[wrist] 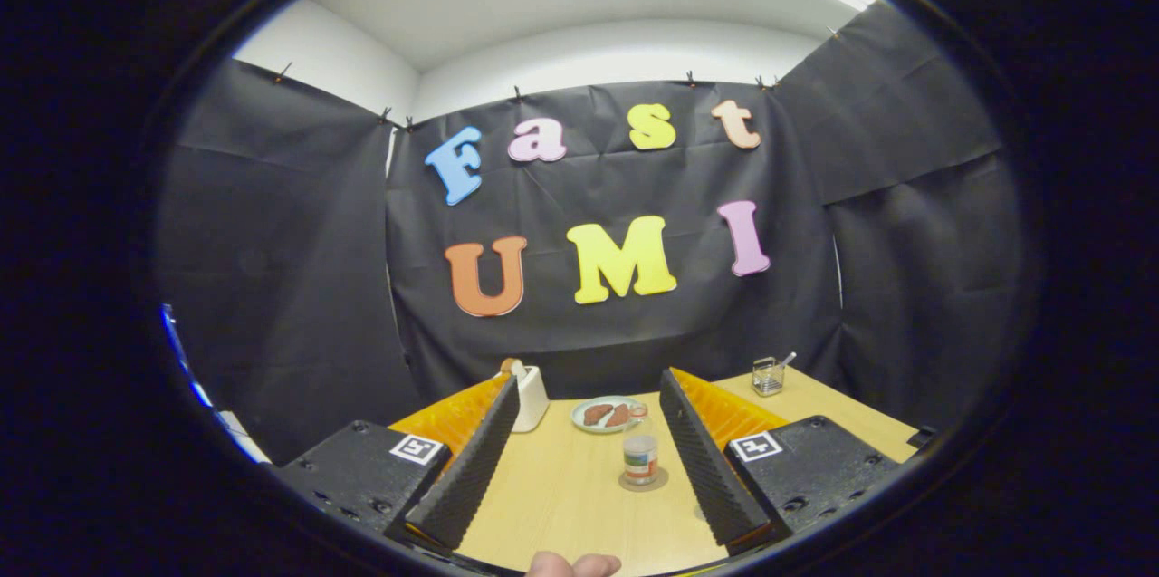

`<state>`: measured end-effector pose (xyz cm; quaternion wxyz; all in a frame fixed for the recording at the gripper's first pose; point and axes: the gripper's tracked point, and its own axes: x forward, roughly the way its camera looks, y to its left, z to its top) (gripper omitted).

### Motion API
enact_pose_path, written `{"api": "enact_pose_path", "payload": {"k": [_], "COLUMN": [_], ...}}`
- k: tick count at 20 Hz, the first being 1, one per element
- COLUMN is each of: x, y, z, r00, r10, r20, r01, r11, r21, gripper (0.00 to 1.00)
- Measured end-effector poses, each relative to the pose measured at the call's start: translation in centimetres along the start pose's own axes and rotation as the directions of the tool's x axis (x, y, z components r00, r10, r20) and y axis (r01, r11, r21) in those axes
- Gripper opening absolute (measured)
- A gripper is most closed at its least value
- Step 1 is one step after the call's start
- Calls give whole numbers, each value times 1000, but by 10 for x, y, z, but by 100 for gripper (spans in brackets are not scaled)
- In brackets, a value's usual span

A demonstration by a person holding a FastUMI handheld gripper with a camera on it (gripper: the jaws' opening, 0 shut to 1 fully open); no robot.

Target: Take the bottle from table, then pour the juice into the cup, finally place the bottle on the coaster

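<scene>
Bottle [640, 453] is our landmark: it stands upright on the round coaster [644, 478], on the wooden table [561, 495], ahead of the gripper [589, 450] and nearer its right-hand finger than its left. We judge the task to be at or near its end, since the last step asks for the bottle on the coaster and that is where it sits now. Whether juice has gone into the cup we cannot tell. The white cup [531, 397] stands beyond the bottle and off to its left, half hidden behind the left finger, and its inside is not visible to us.

Just behind the bottle lies a small plate [605, 415] with 2 brownish pieces of food on it. Farther back and to the bottle's right, near the table's far corner, stands a small clear holder [768, 375] with a thin stick leaning out of it.

The 2 fingers are spread wide apart and grip nothing; the bottle stands between their lines but beyond their tips, touching neither. We see the gripper held low and roughly level, pointing across the table toward the back wall. A fingertip [573, 564] of the person's hand shows at the near edge of the table, on our side of the bottle.
</scene>
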<state>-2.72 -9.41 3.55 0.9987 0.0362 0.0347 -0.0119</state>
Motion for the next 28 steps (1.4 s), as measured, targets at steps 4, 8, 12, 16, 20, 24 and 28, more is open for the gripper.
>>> {"api": "enact_pose_path", "payload": {"k": [4, 8, 12, 16, 20, 24, 28], "x": [-11, -17, -15, -16, -22, -29, -31], "y": [5, 7, 5, 1, 9, 12, 15], "z": [-5, -6, -8, -9, -11, -15, -17], "r00": [1000, 999, 999, 999, 998, 998, 997], "r10": [20, 33, 38, 34, 54, 59, 67], "r20": [-17, -11, -13, -23, -23, -31, -30], "r01": [-20, -33, -38, -35, -55, -60, -68], "r11": [1000, 999, 999, 999, 998, 998, 997], "r21": [-4, -17, -21, -13, -30, -25, -30], "gripper": [100, 99, 99, 100, 99, 100, 99]}}
